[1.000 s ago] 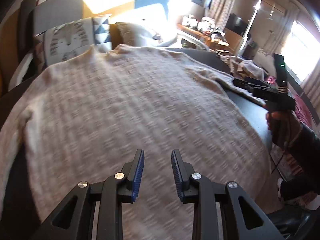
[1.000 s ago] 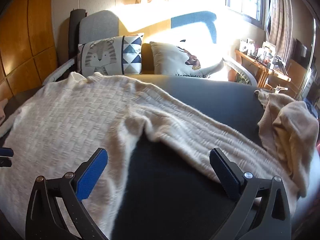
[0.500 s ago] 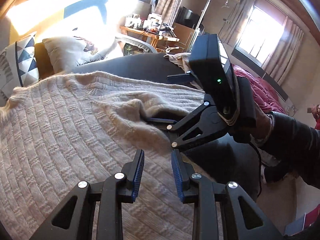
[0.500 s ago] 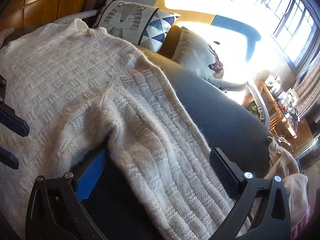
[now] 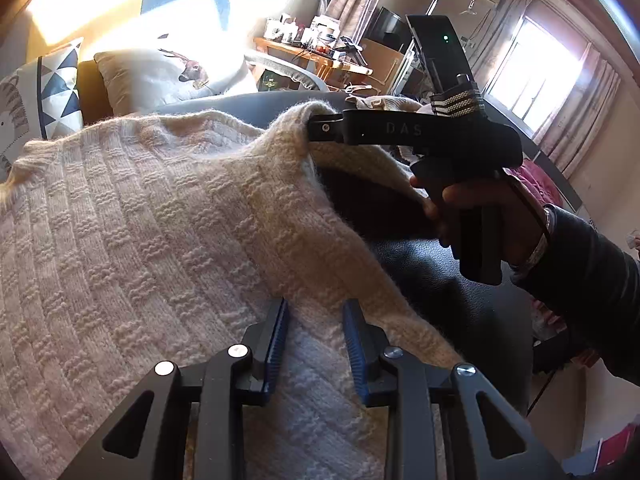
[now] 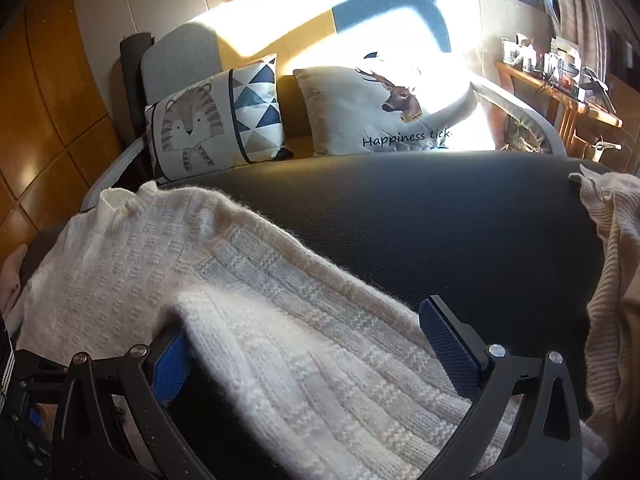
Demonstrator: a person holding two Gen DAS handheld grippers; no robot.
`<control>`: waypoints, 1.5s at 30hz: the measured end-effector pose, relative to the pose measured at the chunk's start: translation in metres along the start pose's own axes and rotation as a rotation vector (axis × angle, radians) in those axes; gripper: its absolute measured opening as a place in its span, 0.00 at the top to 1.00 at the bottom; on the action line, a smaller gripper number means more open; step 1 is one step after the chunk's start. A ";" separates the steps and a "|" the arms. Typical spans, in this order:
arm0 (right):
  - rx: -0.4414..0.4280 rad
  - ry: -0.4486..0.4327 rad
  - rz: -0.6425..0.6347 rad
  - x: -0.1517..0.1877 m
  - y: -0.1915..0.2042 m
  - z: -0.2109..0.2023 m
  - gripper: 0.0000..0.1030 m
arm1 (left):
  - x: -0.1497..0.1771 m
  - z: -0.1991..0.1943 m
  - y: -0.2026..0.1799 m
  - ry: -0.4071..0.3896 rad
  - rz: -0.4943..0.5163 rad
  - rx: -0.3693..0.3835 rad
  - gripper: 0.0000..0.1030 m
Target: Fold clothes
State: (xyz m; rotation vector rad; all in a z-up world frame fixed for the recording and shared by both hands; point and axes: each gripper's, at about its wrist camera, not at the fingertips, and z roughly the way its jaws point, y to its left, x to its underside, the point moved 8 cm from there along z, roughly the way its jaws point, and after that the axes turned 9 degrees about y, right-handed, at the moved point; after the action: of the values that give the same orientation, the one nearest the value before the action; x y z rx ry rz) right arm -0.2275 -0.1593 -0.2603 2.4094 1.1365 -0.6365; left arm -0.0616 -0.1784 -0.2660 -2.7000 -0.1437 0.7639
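Cream knit sweater (image 5: 132, 232) lies spread on a dark worktop (image 6: 420, 216), mostly flat, one sleeve or side part lifted. Left tool (image 5: 314, 344) points down over the sweater's near part, blue pads a narrow gap apart, knit showing between them; pads don't visibly press on the fabric, so it reads as apart and empty. Ahead and to its right, the right tool (image 5: 320, 130) is gripped by a hand (image 5: 476, 208) in a dark sleeve (image 5: 592, 272). In the left wrist view its tip is buried in a raised fold of the sweater, fabric draped over it and hanging down toward the left tool.

In the right wrist view the right tool (image 6: 308, 356) has its jaws wide apart. The lifted fold of sweater (image 6: 280, 340) runs between them; it lies against or over the left pad (image 6: 170, 364), while the right pad (image 6: 448, 344) stands clear at the fabric's edge. Not clamped. Whether the fabric just rests on that finger or is hooked, cannot tell.

Beyond the right tool: bare worktop, then a tiger pillow (image 6: 216, 120) and a deer pillow (image 6: 380, 112) against a sofa back (image 6: 180, 60) in strong sun. To the tool's right, a second beige garment (image 6: 612, 260) sits heaped at the worktop edge. Far right, a cluttered wooden shelf (image 6: 560, 80) under a window.
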 end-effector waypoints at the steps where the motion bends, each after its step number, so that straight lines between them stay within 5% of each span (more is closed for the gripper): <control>1: 0.000 0.011 0.002 0.003 -0.002 0.000 0.00 | 0.000 0.000 0.001 0.000 -0.004 0.006 0.72; 10: -0.069 -0.057 -0.006 0.005 0.020 -0.050 0.00 | 0.002 -0.005 0.000 0.003 0.000 -0.002 0.72; 13: -0.086 -0.035 -0.056 -0.001 0.050 -0.039 0.00 | 0.003 -0.005 0.001 0.004 -0.012 0.004 0.72; 18: 0.104 0.110 -0.159 0.017 0.054 0.014 0.00 | 0.004 -0.008 0.009 -0.010 -0.048 0.042 0.72; 22: 0.143 0.140 -0.071 0.026 0.015 0.024 0.00 | 0.007 -0.008 0.014 -0.014 -0.069 0.072 0.72; 27: 0.254 0.157 -0.156 0.022 0.025 0.013 0.00 | 0.015 -0.023 0.018 -0.020 -0.062 0.054 0.72; 32: 0.164 0.033 -0.115 -0.011 0.059 -0.029 0.00 | 0.012 -0.071 0.090 -0.077 -0.128 -0.111 0.72; 37: -0.006 0.069 -0.055 -0.050 0.119 0.003 0.00 | -0.003 -0.111 0.224 -0.111 -0.370 -0.342 0.72; 41: 0.003 0.128 -0.106 -0.060 0.157 0.053 0.00 | -0.014 -0.116 0.292 -0.115 -0.435 -0.442 0.72; 45: 0.084 0.215 -0.103 -0.052 0.144 0.098 0.00 | -0.021 -0.111 0.306 -0.137 -0.396 -0.485 0.72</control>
State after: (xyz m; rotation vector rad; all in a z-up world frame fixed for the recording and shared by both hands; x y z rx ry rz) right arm -0.1653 -0.3279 -0.2886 2.5523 1.3532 -0.4728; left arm -0.0184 -0.5018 -0.2706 -2.8994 -0.9787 0.8728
